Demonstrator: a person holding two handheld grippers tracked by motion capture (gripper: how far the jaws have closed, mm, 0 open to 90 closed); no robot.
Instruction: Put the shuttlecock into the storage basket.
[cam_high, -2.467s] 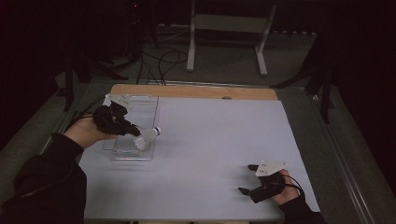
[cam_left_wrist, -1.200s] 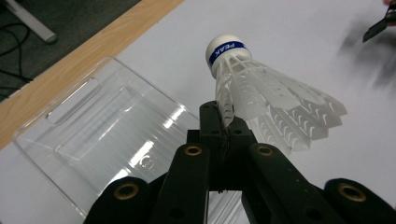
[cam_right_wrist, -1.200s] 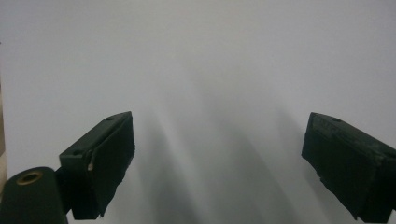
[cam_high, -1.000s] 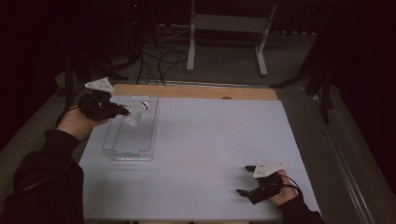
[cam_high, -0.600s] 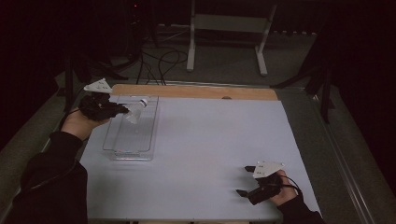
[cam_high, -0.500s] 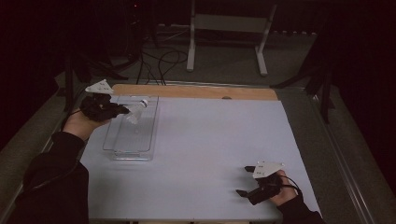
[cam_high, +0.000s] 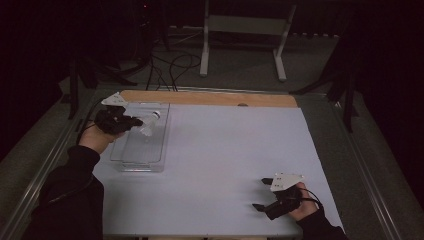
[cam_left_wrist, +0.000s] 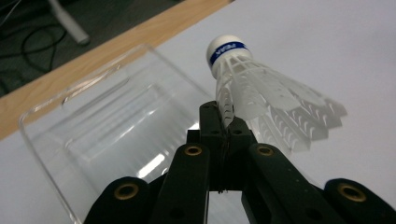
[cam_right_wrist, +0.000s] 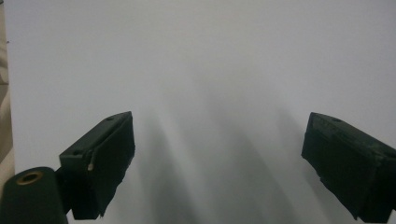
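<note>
Left gripper view: shuttlecock (cam_left_wrist: 261, 98) pinched at its skirt by clenched fingers (cam_left_wrist: 219, 126), cork tip tilted up-left, away.

White table (cam_high: 225, 150), wooden strip (cam_high: 210, 98) along its far edge, clear tray (cam_high: 142, 150) lying on the white top beneath the left gripper (cam_high: 137, 121), bare white surface under the right gripper (cam_high: 261, 194)
</note>
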